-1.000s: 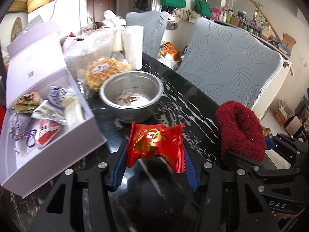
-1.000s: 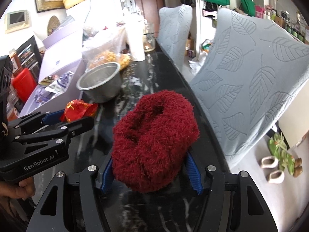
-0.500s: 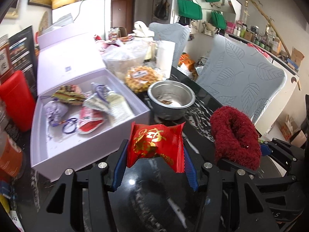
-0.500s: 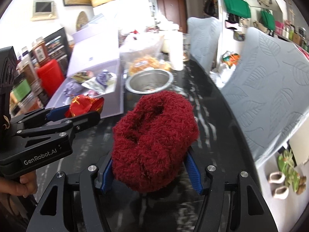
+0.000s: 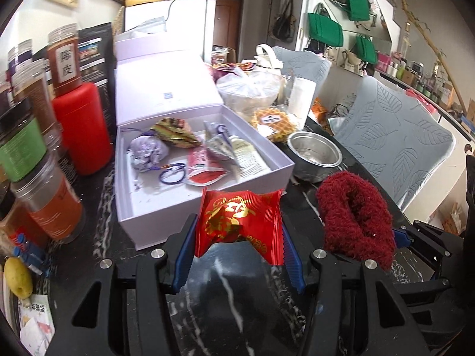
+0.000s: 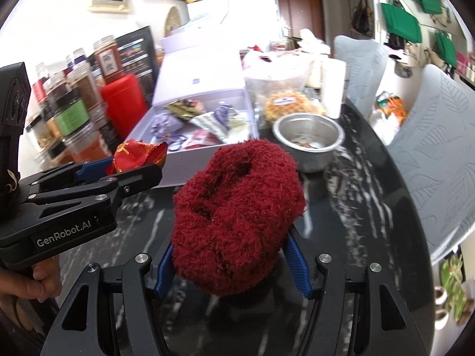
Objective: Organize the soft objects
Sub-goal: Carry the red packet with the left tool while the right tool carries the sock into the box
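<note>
Left claw [image 5: 239, 256] is clenched on a red foil packet [image 5: 240, 222], which stands up between its blue pads above the dark marbled tabletop [image 5: 231, 290]. Right claw [image 6: 231, 270] grips a fuzzy dark-red slipper [image 6: 237, 222], bulging well above the pads, opening upward; in the left wrist view the same slipper [image 5: 354, 216] hangs just to the right of the packet. A hand [image 6: 32, 281] holds the left claw's handle at the lower left of the right wrist view.

Just beyond the packet lies an open lilac box [image 5: 154, 222], its lid standing up behind it, with sachets, a small purple pouch and hair ties inside; bare floor shows at its near end. A steel bowl [image 5: 314, 154] sits just beside the box's right wall, with a waffle pack [image 5: 271, 121] and bagged items behind it. Jars and a red bottle [image 5: 81, 127] crowd the tabletop's left edge. Two grey leaf-patterned chairs [image 5: 394, 142] stand along the right edge. Between the claws and the box the tabletop is bare.
</note>
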A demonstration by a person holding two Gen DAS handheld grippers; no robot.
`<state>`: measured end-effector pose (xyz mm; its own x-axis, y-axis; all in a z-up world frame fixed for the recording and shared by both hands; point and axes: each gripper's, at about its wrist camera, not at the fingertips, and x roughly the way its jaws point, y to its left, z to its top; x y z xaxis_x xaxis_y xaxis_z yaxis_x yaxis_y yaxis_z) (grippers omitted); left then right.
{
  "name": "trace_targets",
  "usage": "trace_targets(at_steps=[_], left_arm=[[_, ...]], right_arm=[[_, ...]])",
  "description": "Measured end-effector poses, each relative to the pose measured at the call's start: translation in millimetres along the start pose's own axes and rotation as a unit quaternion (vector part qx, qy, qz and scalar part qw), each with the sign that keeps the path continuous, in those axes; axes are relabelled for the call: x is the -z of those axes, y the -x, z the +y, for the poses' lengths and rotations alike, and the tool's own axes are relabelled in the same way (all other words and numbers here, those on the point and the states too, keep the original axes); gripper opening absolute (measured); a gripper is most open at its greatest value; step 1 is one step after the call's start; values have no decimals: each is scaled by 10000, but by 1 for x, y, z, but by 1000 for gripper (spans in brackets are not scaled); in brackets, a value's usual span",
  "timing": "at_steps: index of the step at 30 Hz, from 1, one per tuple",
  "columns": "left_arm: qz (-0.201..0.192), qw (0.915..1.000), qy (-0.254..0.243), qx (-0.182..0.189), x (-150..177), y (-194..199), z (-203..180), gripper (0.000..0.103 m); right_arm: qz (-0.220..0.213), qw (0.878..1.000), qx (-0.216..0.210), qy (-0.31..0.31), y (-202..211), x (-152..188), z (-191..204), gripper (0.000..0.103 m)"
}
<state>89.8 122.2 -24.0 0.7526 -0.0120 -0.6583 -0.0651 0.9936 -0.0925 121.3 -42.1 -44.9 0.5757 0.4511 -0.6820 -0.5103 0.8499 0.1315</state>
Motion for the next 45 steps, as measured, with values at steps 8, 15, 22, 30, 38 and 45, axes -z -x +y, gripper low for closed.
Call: trace_targets(at_steps=[8,15,22,30,38,45], left_arm=[[-62,9990,337,-289,9,16,37,52],[-47,9971,565,-512,15,26,63,52],[-76,9964,689,-492,7,30,77,52],[-265,9966,666,-416,-11,36,80,52],[-586,9961,565,-351,-42,44,79,52],[-830,9947,512,-316,-68,47,78,52]], right_arm=[[71,9991,-304,275,-10,-4,34,64],[127,9967,-627,506,-19,-9,63,64],[209,9943,-813,662,-28,-15,85,64],[143,9940,-821,712,-25,-32,92,64],[-73,9938,-774,794,-16,-60,95,64],[-234,9937,-725,816,-10,-85,94,64]])
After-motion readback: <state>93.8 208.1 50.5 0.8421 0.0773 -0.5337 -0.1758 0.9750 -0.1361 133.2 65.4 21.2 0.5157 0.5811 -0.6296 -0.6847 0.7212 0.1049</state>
